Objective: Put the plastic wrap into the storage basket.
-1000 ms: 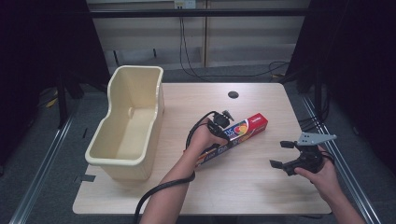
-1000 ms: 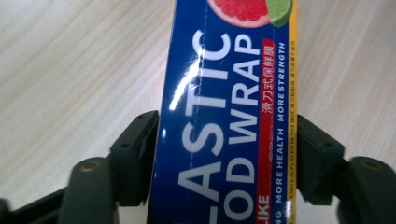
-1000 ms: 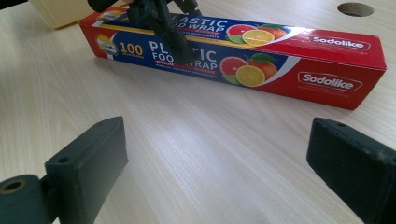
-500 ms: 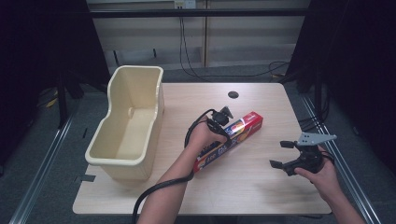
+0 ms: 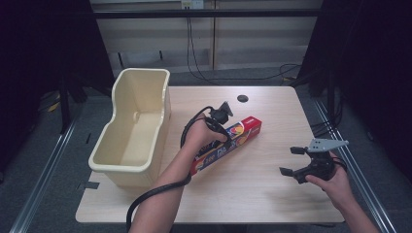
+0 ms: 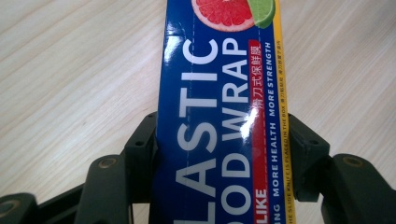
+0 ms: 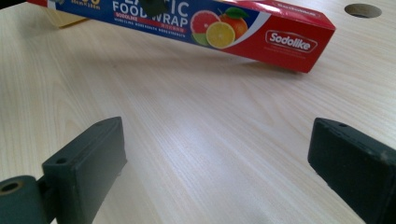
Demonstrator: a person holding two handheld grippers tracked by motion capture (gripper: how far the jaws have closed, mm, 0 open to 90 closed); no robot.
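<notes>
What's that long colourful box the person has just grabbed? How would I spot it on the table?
Start at the big cream plastic tub on the left of the wooden table; just to its right lies a long, narrow plastic wrap box. The left gripper is shut on its middle. It is blue with fruit pictures and a red end, the one printed, colourful thing there.

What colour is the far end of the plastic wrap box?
Red, on the plastic wrap box; clearest in the right gripper view.

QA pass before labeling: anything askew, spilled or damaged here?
Nothing stands out. The plastic wrap box looks intact, clamped in the left gripper and lifted off the table. The tub stands upright.
</notes>
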